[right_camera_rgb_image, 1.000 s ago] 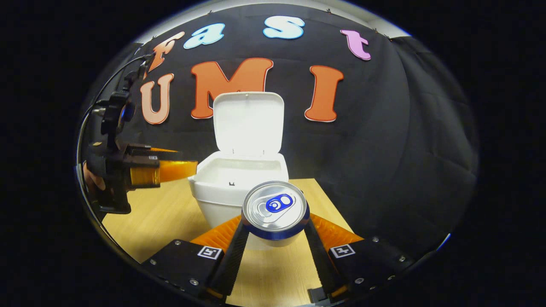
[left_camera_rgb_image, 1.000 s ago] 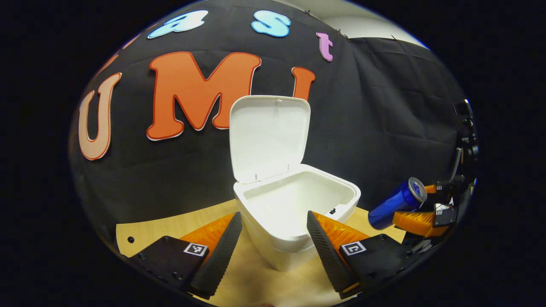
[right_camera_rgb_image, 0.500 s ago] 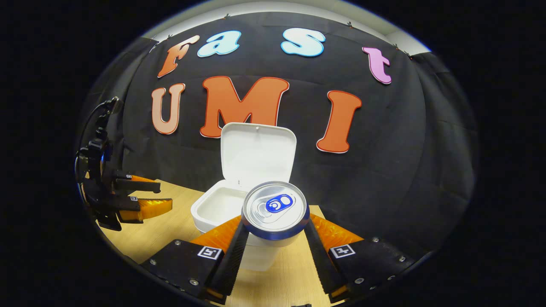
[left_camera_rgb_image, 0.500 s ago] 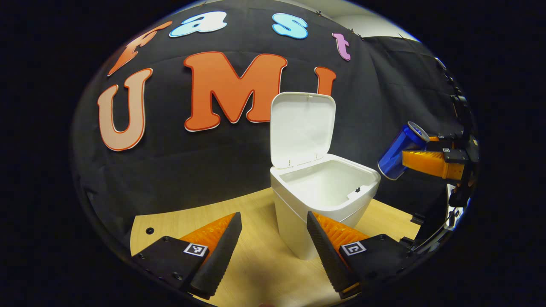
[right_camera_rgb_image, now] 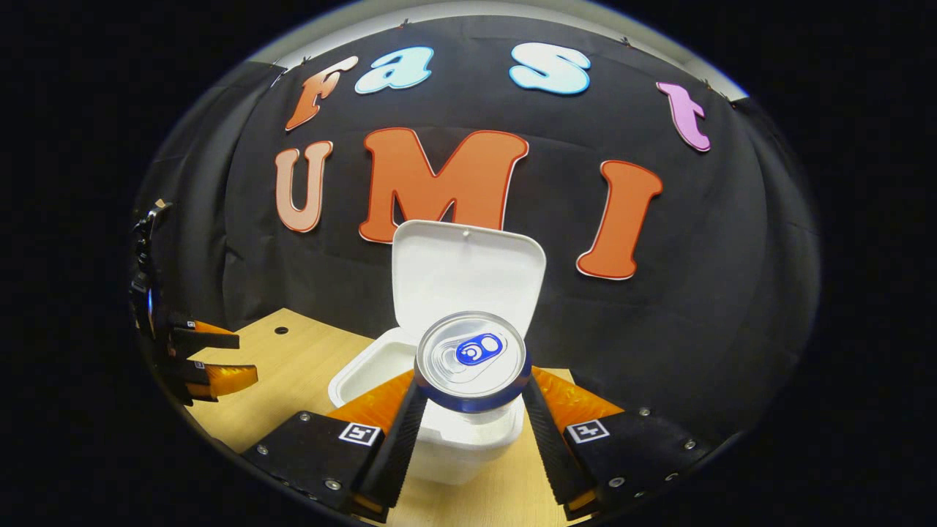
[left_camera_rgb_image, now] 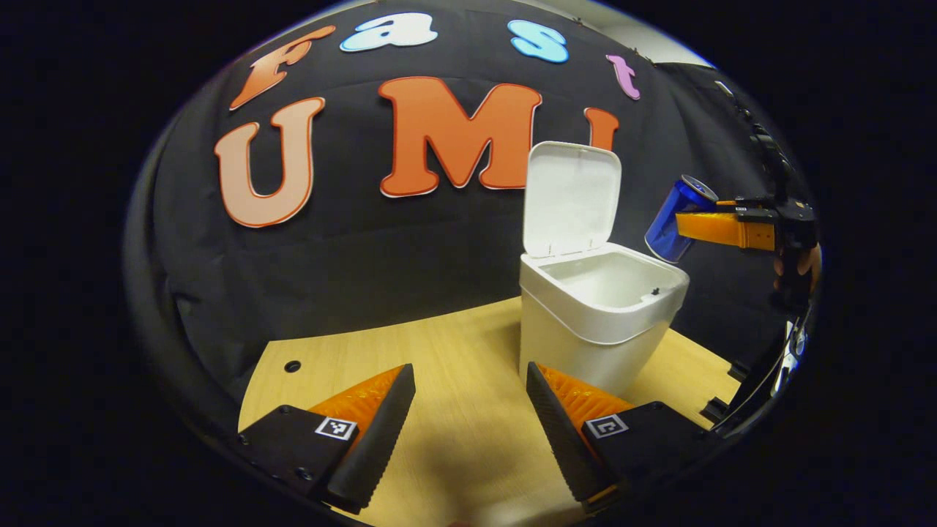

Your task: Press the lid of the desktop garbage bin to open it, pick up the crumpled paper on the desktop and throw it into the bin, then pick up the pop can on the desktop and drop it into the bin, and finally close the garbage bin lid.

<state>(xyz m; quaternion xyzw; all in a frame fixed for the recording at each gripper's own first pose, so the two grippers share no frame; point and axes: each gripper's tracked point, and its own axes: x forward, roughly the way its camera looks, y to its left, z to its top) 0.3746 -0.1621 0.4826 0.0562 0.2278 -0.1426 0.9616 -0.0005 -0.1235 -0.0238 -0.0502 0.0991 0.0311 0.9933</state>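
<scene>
I am holding the pop can (right_camera_rgb_image: 473,360) in my right hand-held gripper (right_camera_rgb_image: 472,410), both fingers pressing on its sides, its top end facing the camera. Seen from the left gripper view, the can (left_camera_rgb_image: 677,219) is hanging tilted, up beside the right edge of the garbage bin (left_camera_rgb_image: 596,315), not yet over the opening. The lid (left_camera_rgb_image: 572,197) is standing upright at the back, so the mouth is open.

My worry is letting go too early: from here I am judging that the can could strike the near rim and bounce onto the desk (left_camera_rgb_image: 454,366), or roll off its edge. Carrying it too far could knock the upright lid and swing it down on the can. The bin looks light, so a hard clip might shift or tip it.

My left hand-held gripper (left_camera_rgb_image: 468,432) is hanging low over the desk with its fingers spread wide and nothing between them, well apart from the bin.

The desk is pale wood, smooth, with a small round hole (left_camera_rgb_image: 292,365) near its back-left corner. Black cloth (left_camera_rgb_image: 351,249) is walling the booth behind. I am not making out crumpled paper anywhere on the desk; I cannot tell what is lying inside the bin.
</scene>
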